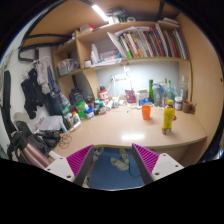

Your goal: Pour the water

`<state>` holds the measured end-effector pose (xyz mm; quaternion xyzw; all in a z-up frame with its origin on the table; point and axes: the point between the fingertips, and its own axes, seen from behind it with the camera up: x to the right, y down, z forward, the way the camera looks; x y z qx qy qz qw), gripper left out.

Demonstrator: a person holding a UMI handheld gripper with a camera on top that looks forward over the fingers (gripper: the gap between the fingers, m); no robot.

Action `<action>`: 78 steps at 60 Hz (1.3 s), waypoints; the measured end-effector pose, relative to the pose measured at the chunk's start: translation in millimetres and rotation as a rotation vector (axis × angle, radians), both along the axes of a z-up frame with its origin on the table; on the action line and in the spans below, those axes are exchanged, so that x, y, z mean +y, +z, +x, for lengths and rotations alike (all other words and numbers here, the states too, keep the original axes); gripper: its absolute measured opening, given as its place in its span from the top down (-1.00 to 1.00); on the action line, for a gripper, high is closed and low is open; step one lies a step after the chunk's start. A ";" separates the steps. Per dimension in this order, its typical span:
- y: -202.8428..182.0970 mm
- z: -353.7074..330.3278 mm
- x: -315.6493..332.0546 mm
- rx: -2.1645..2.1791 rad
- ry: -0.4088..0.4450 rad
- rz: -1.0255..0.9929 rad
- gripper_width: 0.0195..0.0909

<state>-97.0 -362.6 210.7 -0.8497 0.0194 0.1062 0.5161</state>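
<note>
1. The gripper (113,166) has its two fingers spread apart, and nothing is between the two magenta pads (80,160).
2. Directly between the fingers one sees only the near edge of the wooden desk (120,130) and a blue-grey surface lower down; what this surface is, I cannot tell.
3. Beyond the fingers, a little to the right, a yellow bottle (169,117) stands upright on the desk.
4. An orange cup (146,112) stands just beside this bottle, on its left side and slightly farther from the fingers; the two do not seem to touch.
5. Whether there is water in the bottle or the cup cannot be seen.
6. Far beyond the fingers, at the back of the desk, many small bottles and containers (88,105) stand close together, under a lit lamp strip (108,62).
7. Above them is a shelf with books (150,42), some upright and some leaning.
8. To the left of the fingers, dark bags or clothes (30,95) hang on the wall.
</note>
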 end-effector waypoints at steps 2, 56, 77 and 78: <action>5.1 1.6 -3.6 0.000 0.014 0.025 -0.79; -125.8 282.0 226.2 -0.192 -0.291 0.212 -0.78; -153.8 301.7 308.5 -0.164 -0.270 0.243 0.54; -154.9 301.5 308.9 -0.158 -0.270 0.236 0.57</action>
